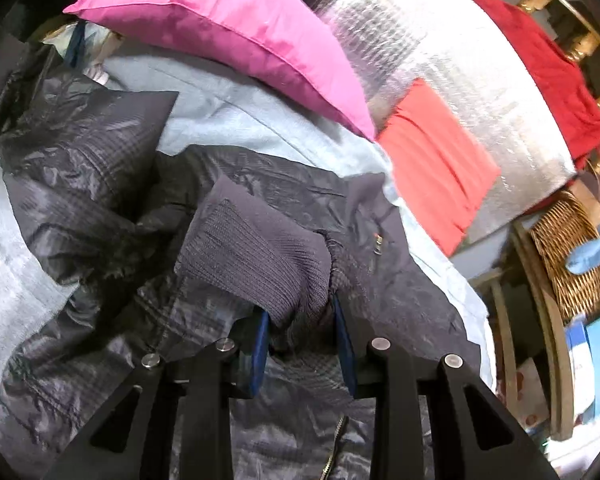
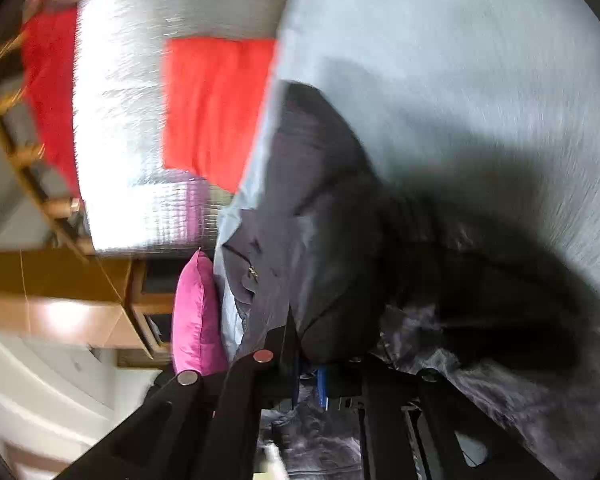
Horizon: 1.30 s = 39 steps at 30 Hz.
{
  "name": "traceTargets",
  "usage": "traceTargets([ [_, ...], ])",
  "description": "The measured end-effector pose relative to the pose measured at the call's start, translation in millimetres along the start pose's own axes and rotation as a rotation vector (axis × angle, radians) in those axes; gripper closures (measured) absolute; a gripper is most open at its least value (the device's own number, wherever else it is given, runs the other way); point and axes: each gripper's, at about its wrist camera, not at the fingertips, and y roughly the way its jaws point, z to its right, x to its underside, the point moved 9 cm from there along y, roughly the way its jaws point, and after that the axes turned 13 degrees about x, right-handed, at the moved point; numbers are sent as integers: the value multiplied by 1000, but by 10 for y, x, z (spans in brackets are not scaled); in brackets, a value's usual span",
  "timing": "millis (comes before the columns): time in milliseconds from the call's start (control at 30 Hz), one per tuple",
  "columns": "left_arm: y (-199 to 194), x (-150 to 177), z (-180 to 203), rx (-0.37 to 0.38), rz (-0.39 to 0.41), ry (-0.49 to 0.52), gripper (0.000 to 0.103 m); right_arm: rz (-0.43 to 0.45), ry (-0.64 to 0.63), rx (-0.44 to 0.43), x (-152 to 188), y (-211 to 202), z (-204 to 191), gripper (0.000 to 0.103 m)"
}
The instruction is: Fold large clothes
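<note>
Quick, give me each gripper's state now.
Left gripper: shut on the jacket's knit cuff.
Right gripper: shut on a fold of the dark jacket.

The left hand-held gripper (image 1: pixel 304 344) has matte black angular linkage arms with triangular cut-outs, round silver pivot pins at the joints, and two flat blue finger pads (image 1: pixel 344 344). The right hand-held gripper (image 2: pixel 310 380), blurred, shows the same black arms, silver pins and a glimpse of blue pad.
</note>
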Motion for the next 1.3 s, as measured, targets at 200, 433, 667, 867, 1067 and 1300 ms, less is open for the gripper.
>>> traceTargets([
  [200, 423, 421, -534, -107, -93, -40, 68, -86, -129, 184, 94, 223, 362, 78],
  [433, 465, 394, -484, -91, -51, 58, 65, -85, -371, 104, 62, -420, 51, 10],
  [667, 427, 451, -481, -87, 12, 153, 64, -10, -495, 282, -721, 40, -156, 15],
  [867, 442, 450, -492, -50, 27, 158, 61, -6, -680, 407, -990, 625, -349, 89],
  [1067, 455, 450, -492, -32, 28, 160, 59, 65, -646, 464, -1154, 687, -121, 73],
  [1300, 452, 456, -511, -32, 29, 161, 58, 190, -600, 275, -779, -142, -471, 36],
])
